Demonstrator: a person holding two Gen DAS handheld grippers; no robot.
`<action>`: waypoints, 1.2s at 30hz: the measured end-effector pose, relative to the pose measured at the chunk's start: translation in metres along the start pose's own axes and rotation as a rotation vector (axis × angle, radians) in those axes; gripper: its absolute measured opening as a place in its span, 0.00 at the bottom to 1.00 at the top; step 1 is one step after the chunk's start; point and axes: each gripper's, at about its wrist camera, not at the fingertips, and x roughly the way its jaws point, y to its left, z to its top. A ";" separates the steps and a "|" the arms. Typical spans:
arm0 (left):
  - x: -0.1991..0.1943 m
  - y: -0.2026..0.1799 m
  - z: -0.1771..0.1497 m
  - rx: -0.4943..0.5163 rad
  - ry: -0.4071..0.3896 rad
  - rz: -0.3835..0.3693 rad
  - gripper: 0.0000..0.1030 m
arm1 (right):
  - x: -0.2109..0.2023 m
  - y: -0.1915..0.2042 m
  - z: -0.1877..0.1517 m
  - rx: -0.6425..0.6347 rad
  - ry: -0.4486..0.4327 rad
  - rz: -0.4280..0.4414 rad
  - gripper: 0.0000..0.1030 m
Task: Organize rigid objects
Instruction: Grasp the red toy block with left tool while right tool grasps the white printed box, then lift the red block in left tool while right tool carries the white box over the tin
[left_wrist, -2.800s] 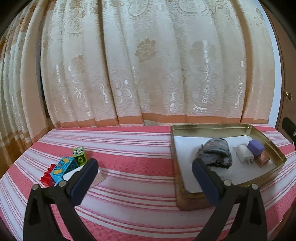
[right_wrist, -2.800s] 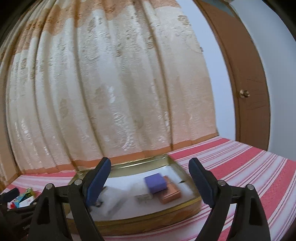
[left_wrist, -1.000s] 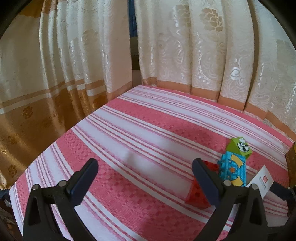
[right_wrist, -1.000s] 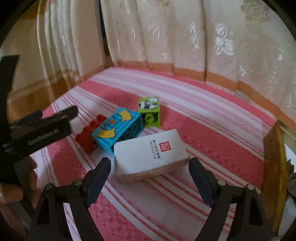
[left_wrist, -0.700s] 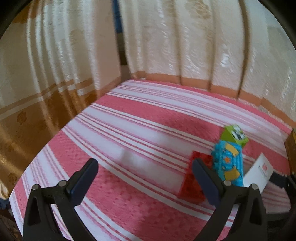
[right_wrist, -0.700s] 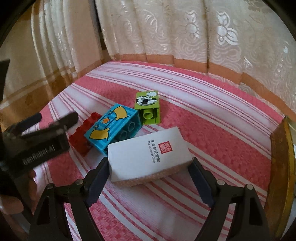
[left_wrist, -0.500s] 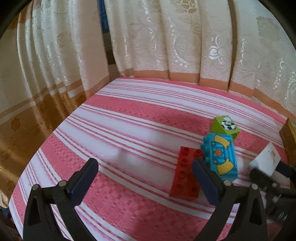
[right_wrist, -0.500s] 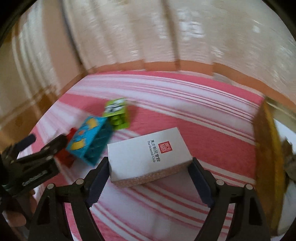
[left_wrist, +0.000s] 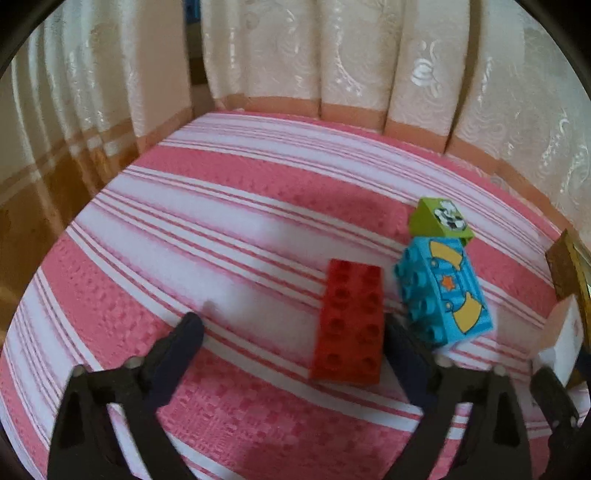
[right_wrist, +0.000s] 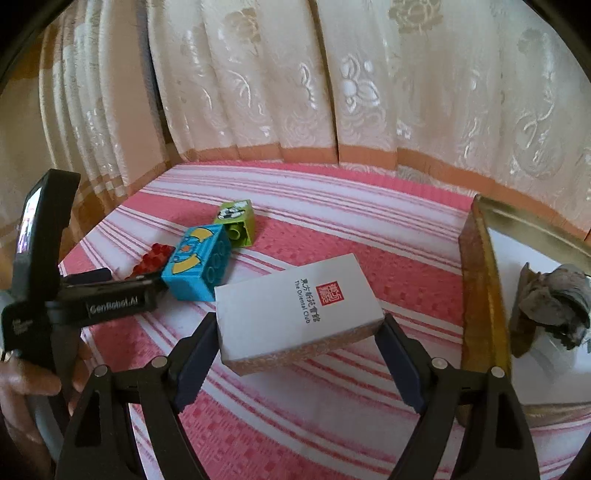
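Note:
A flat red brick (left_wrist: 351, 321) lies on the pink striped cloth between the fingers of my left gripper (left_wrist: 293, 336). It sits close to the right finger and far from the left one; the jaws are closing and the pads do not press on it. Beside it lie a blue brick (left_wrist: 443, 291) and a green brick (left_wrist: 439, 221). My right gripper (right_wrist: 297, 332) is shut on a white box (right_wrist: 299, 302) with a red seal, its pads on the box's two ends. The red brick (right_wrist: 153, 258), blue brick (right_wrist: 199, 266) and green brick (right_wrist: 238, 221) show behind the box.
A gold tin tray (right_wrist: 476, 288) stands at the right with a grey crumpled thing (right_wrist: 554, 299) on its white lining. A hand (right_wrist: 22, 376) holds the left tool at the left edge. Cream curtains hang close behind the table, and the cloth drops off at the left.
My right gripper has closed on the white box and carried it right, towards the tray. My left gripper has swung down over the red brick and its jaws have narrowed.

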 end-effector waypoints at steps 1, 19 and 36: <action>-0.001 -0.002 -0.001 0.007 -0.006 -0.010 0.78 | -0.002 0.000 0.000 -0.001 -0.010 -0.002 0.83; -0.058 -0.009 -0.009 0.001 -0.347 -0.078 0.30 | -0.052 -0.010 -0.003 0.037 -0.263 -0.077 0.83; -0.073 -0.016 -0.013 0.009 -0.443 0.020 0.30 | -0.067 -0.022 -0.009 0.051 -0.322 -0.139 0.83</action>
